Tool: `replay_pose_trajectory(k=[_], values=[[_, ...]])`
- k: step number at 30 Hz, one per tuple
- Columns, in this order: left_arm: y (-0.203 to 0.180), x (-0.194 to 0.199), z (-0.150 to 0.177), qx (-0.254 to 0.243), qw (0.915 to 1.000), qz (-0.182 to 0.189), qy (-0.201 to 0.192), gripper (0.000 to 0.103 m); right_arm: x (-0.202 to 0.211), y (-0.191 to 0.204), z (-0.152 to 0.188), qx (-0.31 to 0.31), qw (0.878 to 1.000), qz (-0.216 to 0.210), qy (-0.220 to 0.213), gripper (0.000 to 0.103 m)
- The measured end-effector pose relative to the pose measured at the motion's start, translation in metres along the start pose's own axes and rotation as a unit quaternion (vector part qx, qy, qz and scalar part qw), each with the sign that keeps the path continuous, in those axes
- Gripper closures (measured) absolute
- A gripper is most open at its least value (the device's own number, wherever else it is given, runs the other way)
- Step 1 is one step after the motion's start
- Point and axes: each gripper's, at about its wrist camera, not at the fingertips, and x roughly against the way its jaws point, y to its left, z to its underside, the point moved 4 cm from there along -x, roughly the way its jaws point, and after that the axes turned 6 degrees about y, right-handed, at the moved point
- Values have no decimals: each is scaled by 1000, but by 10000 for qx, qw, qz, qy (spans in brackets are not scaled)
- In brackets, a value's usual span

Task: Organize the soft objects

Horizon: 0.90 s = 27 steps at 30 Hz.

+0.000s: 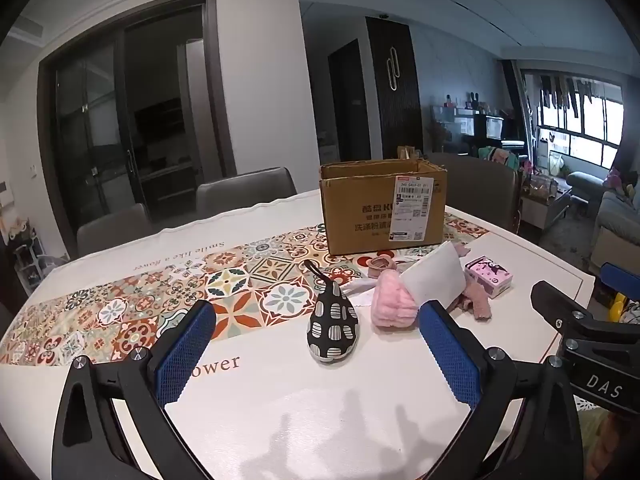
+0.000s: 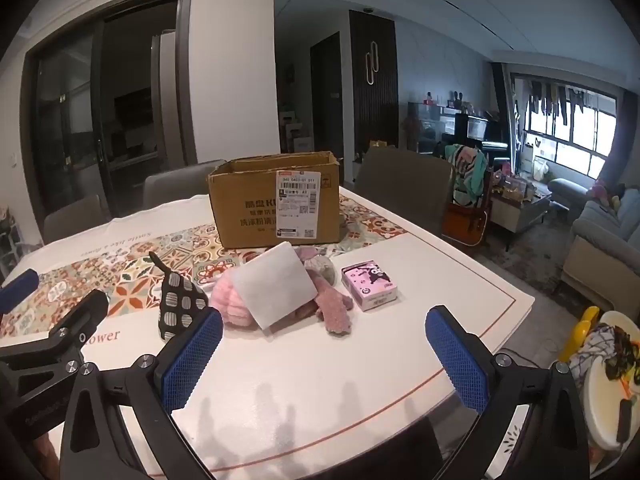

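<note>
A black pear-shaped pouch with pale patches (image 1: pixel 333 320) (image 2: pixel 180 304) lies on the table. To its right is a heap of soft things: a fluffy pink piece (image 1: pixel 390 304) (image 2: pixel 230 304), a white foam sheet (image 1: pixel 434 278) (image 2: pixel 276 288) leaning on it, and a dusty-pink plush (image 2: pixel 334 312) (image 1: pixel 476 300). An open cardboard box (image 1: pixel 382 208) (image 2: pixel 276 202) stands behind. My left gripper (image 1: pixel 320 352) is open and empty, just short of the pouch. My right gripper (image 2: pixel 324 356) is open and empty, short of the heap.
A small pink printed carton (image 2: pixel 370 286) (image 1: pixel 490 278) sits right of the heap. The table (image 2: pixel 360 368) has a patterned tile runner (image 1: pixel 160 300). Grey chairs (image 2: pixel 404 184) stand behind it. A sofa (image 2: pixel 600 240) is far right.
</note>
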Motion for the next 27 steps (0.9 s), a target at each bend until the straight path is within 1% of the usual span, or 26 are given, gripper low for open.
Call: replay_pose_trajectory(k=[6,7,15,27], values=[[0,1,0,26,10000,-42,-27,0,1,0,0,-4,10000,-10,-16,0],[-3,4,-3,-12,10000,28,29,0,1,0,0,0,10000,-7,-15,0],[-4,4,-3,2,10000,23,-16,0,2,0,0,12,10000,0,-22,0],[2,4,1,7,10000,-8,-69,0,3,-1,1,14,10000,7,-29,0]])
